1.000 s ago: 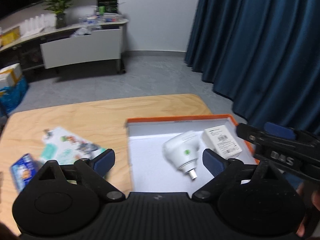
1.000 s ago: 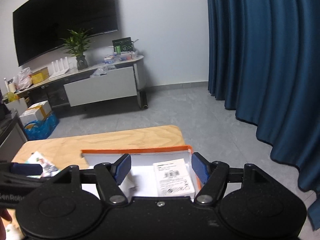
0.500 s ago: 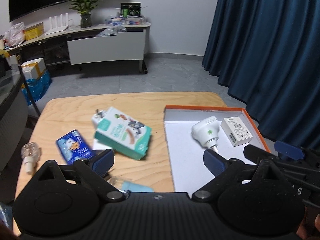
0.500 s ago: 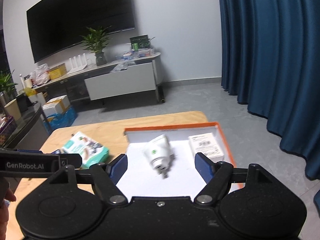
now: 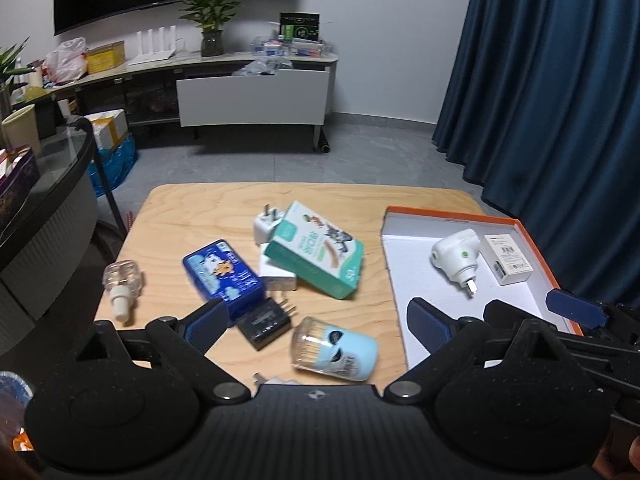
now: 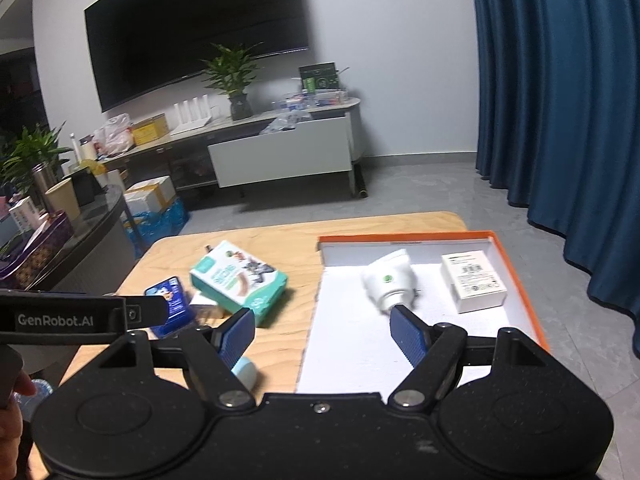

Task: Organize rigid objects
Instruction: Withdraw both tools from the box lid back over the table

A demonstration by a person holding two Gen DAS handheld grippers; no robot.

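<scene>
An orange-rimmed white box sits at the table's right and holds a white plug-in device and a small white carton. Loose on the wood lie a green box, a blue tin, white chargers, a black adapter, a light-blue jar and a clear refill bottle. My left gripper is open and empty above the jar and adapter. My right gripper is open and empty over the orange-rimmed box's left wall.
The wooden table ends close on all sides. A dark glass-topped counter stands at the left, blue curtains at the right, a TV bench across the floor behind.
Both grippers have pulled back and up from the box. The left view swung left, and the loose items on the table have come into sight. Both stay open.
</scene>
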